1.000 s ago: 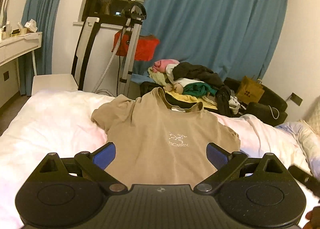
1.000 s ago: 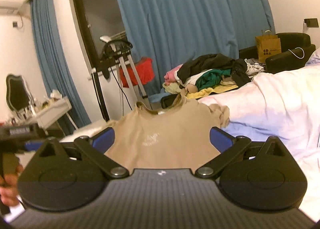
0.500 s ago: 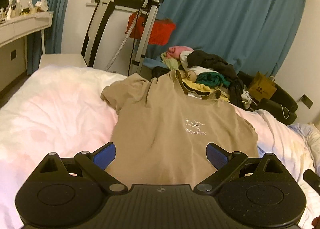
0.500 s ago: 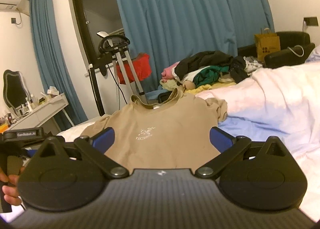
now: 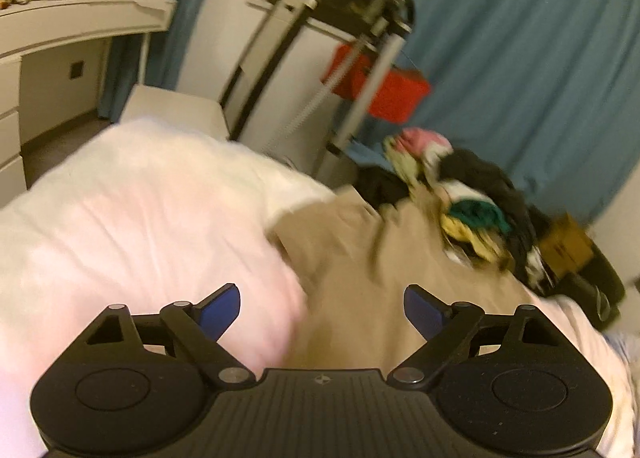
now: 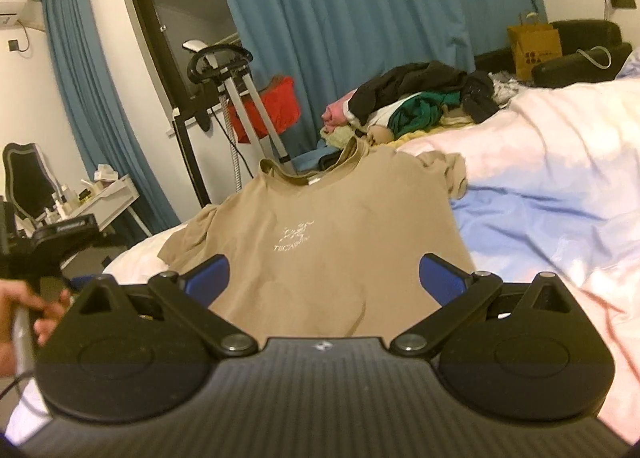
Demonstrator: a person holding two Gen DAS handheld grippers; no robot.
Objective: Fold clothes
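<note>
A tan T-shirt (image 6: 332,209) with a white chest logo lies flat, front up, on the white bed (image 6: 560,177), collar away from me. My right gripper (image 6: 324,262) hangs open just above its lower part with nothing between the fingers. In the blurred left wrist view the T-shirt (image 5: 360,258) fills the right half. My left gripper (image 5: 320,292) is over its left side edge. Its jaws are closing but stand wide, and the pads press on nothing. A hand (image 6: 24,306) holding that gripper's handle shows at the left of the right wrist view.
A heap of mixed clothes (image 6: 416,97) lies beyond the collar. Behind it stand a steamer stand (image 6: 240,105) with a red garment (image 6: 276,105), blue curtains, a paper bag (image 6: 534,45) and a black armchair (image 6: 580,49). A white desk (image 5: 60,29) is at far left.
The left gripper has swung left and down towards the shirt's left edge, and its jaws have narrowed a little. The right gripper has sunk slightly towards the shirt.
</note>
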